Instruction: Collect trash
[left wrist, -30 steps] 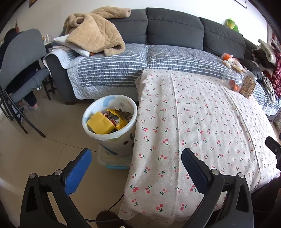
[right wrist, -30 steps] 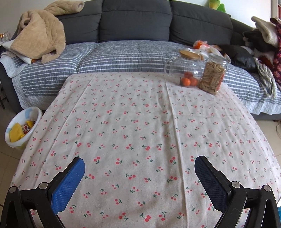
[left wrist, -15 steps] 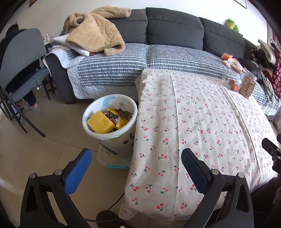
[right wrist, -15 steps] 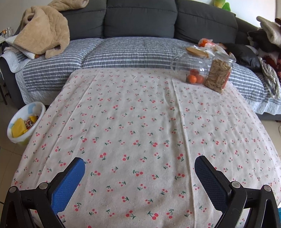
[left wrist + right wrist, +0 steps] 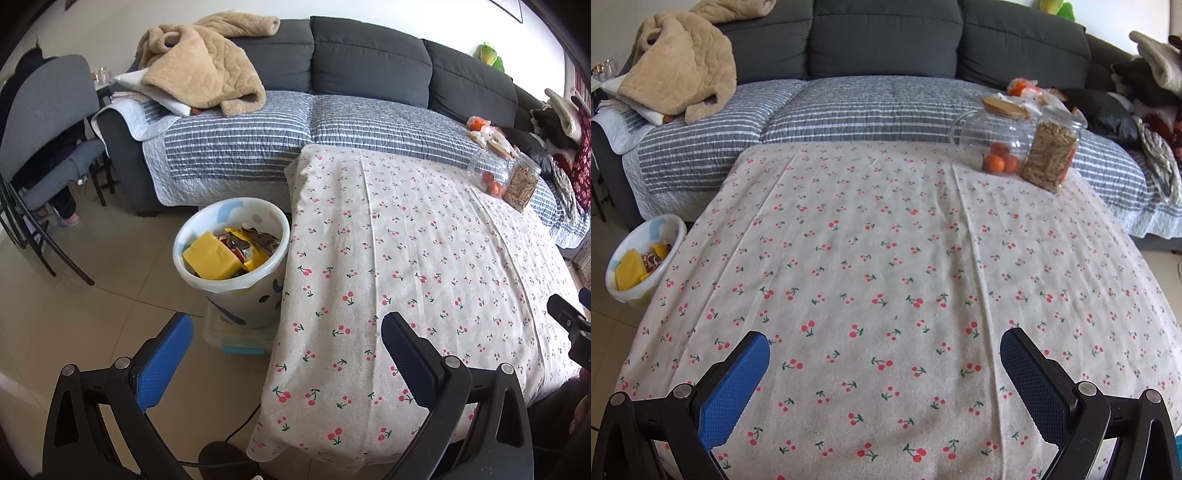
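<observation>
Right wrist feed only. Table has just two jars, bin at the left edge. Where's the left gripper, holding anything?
Observer: The left gripper hangs over the table's near-left corner, jaws open, nothing between them.
Operator: What's the bin sitting on?
Observer: The bin stands on a low clear box on the floor.
Operator: Anything further left?
Observer: A grey chair with someone seated, beside the sofa's end.
</observation>
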